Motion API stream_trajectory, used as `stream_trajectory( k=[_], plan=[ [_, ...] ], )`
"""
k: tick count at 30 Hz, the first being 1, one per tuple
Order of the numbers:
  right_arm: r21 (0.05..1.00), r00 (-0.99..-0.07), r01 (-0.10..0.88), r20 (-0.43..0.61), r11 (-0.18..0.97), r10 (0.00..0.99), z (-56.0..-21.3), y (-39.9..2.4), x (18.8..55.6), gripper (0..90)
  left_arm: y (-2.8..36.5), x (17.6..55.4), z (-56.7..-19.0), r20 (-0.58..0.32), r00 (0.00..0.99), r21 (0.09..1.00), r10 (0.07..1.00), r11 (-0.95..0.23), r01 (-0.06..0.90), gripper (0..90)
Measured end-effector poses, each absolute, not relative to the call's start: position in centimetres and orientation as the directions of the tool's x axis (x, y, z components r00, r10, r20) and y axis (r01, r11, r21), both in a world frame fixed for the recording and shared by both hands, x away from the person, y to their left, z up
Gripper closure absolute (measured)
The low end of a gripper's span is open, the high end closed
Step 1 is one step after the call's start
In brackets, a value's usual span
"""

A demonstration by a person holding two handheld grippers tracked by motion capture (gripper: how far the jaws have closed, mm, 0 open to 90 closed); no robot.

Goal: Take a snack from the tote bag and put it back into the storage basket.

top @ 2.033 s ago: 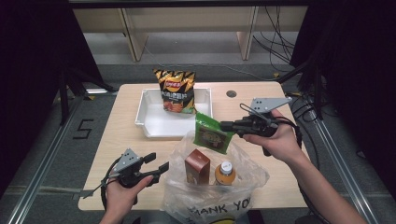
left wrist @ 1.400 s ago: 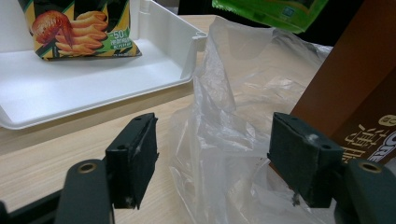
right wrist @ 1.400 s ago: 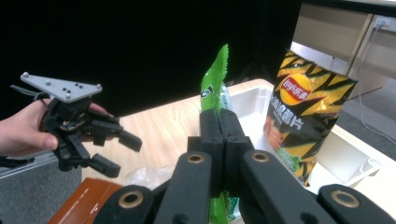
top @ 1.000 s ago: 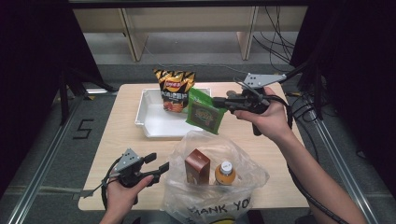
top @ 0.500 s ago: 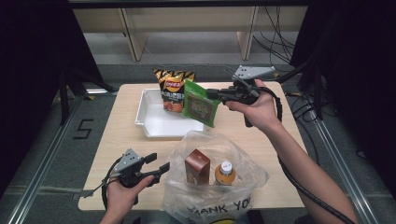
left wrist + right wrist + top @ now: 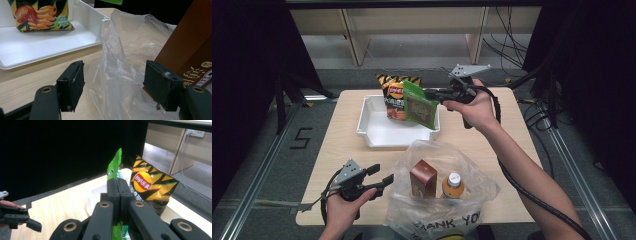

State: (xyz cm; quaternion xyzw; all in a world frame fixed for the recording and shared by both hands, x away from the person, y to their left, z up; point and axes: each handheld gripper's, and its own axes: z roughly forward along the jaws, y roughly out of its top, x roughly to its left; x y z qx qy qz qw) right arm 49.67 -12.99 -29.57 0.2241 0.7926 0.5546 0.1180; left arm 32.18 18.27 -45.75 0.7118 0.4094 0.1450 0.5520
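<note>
My right gripper (image 6: 428,92) is shut on the top edge of a green snack packet (image 6: 419,107), which hangs over the right end of the white tray (image 6: 377,135). In the right gripper view the jaws (image 6: 120,186) pinch the packet (image 6: 115,165) edge-on. A black and yellow chips bag (image 6: 393,92) stands just behind it at the tray's back. My left gripper (image 6: 382,174) rests open near the table's front left, beside the clear plastic bag (image 6: 472,172). In the left gripper view, bag film (image 6: 117,65) lies ahead between the open pads (image 6: 72,82), untouched.
The plastic bag holds a brown box (image 6: 422,178) and an orange-capped bottle (image 6: 453,184) at the table's front middle. The chips bag (image 6: 37,12) leans in the tray (image 6: 37,47), whose front half is bare. Bare tabletop (image 6: 337,140) lies left of the tray.
My right gripper has carried the green packet from above the plastic bag back and to the left, over the tray beside the chips bag. The left gripper has stayed put.
</note>
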Motion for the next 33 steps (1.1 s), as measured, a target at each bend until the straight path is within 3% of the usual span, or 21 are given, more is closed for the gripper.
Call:
stream_trajectory(
  k=[13, 33],
  plan=[
    [0.922, -0.855, 0.268, 0.094, 0.28, 0.509, -30.7, -11.8, 51.4, 90.0, 18.4, 32.3, -45.9, -0.251, 0.626, 0.904, 0.738, -0.053, 0.424, 31.9],
    [0.921, -0.852, 0.26, 0.077, 0.29, 0.518, -31.2, -11.0, 52.7, 90.0, 18.2, 32.3, -46.0, -0.256, 0.625, 0.902, 0.737, -0.051, 0.429, 31.9]
  ],
)
